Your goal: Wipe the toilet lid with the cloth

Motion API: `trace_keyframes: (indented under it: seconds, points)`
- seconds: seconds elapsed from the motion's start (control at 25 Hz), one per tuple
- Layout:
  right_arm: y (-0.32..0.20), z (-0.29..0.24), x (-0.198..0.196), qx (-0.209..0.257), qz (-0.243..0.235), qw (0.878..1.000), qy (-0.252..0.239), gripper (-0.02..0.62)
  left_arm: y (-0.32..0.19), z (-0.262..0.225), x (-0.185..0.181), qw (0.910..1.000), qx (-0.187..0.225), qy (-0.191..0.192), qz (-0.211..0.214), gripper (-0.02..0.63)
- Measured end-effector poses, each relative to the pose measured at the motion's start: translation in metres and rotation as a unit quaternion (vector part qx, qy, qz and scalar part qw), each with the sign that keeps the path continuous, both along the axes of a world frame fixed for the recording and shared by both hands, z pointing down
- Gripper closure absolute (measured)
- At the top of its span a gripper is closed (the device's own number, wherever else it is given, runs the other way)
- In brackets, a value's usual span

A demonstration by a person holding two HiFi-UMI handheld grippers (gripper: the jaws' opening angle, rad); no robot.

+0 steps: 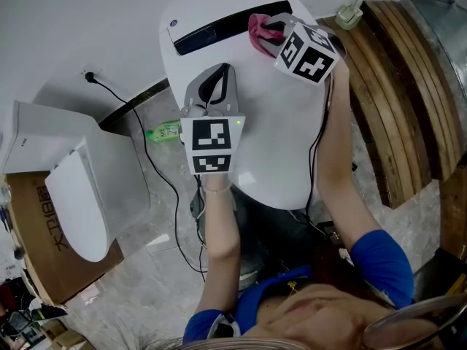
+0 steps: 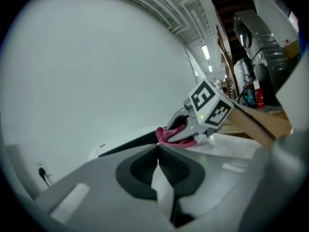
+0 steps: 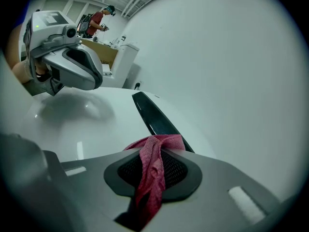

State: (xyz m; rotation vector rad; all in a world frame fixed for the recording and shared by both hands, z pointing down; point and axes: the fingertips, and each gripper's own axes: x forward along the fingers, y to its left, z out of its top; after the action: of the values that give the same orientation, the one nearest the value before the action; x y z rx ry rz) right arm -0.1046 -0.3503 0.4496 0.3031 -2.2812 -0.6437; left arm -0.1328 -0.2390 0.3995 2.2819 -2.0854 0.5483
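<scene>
- The glossy white oval toilet lid (image 1: 281,148) fills the middle of the head view, shut, with a black strip (image 1: 219,29) across its back edge by the white wall.
- Curved brown wooden planks (image 1: 398,86) lie on the floor to the right of the toilet.
- A brown cardboard box (image 1: 36,221) sits well to the left, with a white oval cover (image 1: 76,195) lying on it.
- The left gripper (image 1: 221,70) is over the lid's left side. Its jaws are pressed together with nothing between them.
- The right gripper (image 1: 268,32) is at the back of the lid on the right, close to the black strip. Its jaws are clamped on the cloth.
- The crumpled pink cloth (image 1: 257,29) hangs bunched from the right gripper's jaws and reaches the lid beside the strip.
- A small green plastic bottle (image 1: 164,131) lies on the floor just left of the toilet, near a black cable (image 1: 157,170).
</scene>
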Motion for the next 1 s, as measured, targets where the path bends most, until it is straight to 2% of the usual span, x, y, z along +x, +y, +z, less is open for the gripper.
trace_keyframes:
  seconds: [1.0]
  points:
    - [-0.047, 0.003, 0.068, -0.014, 0.114, 0.993, -0.028, 0.52, 0.002, 0.002, 0.008, 0.9999, -0.003, -0.011, 0.006, 0.603]
